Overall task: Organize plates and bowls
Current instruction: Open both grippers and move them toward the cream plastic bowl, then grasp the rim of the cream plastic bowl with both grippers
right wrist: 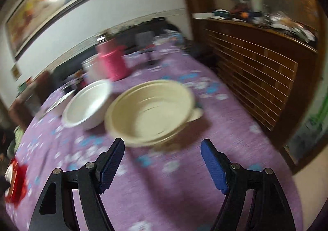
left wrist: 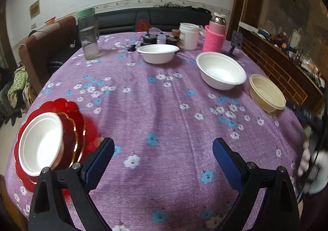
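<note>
On the purple flowered tablecloth (left wrist: pixel 155 108), a stack of red gold-rimmed plates (left wrist: pixel 71 128) lies at the near left with a white bowl (left wrist: pixel 41 145) on top. Two more white bowls stand farther off, one at the back (left wrist: pixel 157 53) and one to the right (left wrist: pixel 221 71). A cream bowl (left wrist: pixel 266 93) sits near the right edge. My left gripper (left wrist: pixel 163 149) hangs open over bare cloth, right of the red plates. My right gripper (right wrist: pixel 163 149) is open with nothing in it, just short of the cream bowl (right wrist: pixel 151 112). A white bowl (right wrist: pixel 88 104) stands left of that.
Along the table's back stand a green-lidded glass jar (left wrist: pixel 88 34), small dark jars (left wrist: pixel 151 38), a white tub (left wrist: pixel 188 35) and a pink knit-sleeved bottle (left wrist: pixel 215 36). A wooden sideboard (left wrist: pixel 287 63) runs along the right, a brown chair (left wrist: pixel 45 46) at the left. A white-gloved hand (left wrist: pixel 313 165) shows at the right edge.
</note>
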`<state>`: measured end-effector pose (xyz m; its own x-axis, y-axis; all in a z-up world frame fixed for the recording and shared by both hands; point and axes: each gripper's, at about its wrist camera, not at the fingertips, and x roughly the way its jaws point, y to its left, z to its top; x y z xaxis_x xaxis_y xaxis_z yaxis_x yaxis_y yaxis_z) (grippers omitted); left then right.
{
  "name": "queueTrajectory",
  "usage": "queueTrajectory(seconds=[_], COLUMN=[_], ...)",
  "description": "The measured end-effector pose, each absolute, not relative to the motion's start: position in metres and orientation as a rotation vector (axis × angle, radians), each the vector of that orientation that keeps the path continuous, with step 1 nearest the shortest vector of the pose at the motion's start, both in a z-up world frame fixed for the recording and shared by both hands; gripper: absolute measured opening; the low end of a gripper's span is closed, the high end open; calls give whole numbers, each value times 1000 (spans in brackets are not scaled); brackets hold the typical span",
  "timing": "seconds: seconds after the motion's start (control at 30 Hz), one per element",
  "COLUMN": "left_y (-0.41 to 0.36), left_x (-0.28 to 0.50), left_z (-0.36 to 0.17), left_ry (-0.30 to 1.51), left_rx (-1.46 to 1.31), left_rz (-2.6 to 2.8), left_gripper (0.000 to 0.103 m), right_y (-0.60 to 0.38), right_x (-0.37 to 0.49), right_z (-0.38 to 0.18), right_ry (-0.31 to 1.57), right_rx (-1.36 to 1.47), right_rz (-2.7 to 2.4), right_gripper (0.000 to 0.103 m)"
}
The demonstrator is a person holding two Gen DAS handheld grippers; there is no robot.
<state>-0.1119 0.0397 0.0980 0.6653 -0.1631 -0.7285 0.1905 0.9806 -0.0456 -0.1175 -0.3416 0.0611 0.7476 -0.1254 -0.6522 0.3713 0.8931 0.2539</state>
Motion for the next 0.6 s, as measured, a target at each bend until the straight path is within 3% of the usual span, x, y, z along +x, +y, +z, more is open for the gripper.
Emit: queueTrajectory(seconds=[0.5, 0.57, 0.6], left_y=[30, 32, 33], left_x=[-111, -111, -111], left_z=[90, 90, 89], left_ry=[859, 859, 860], left_rx=[44, 36, 33], left_rz=[-199, -193, -192], left_gripper=[96, 96, 96], right_y=[-379, -379, -378], right_x=[-33, -25, -22], right_z=[41, 32, 28], right_ry=[823, 853, 871], right_rx=[429, 430, 442], right_rz=[-298, -287, -269], right_gripper=[76, 66, 52])
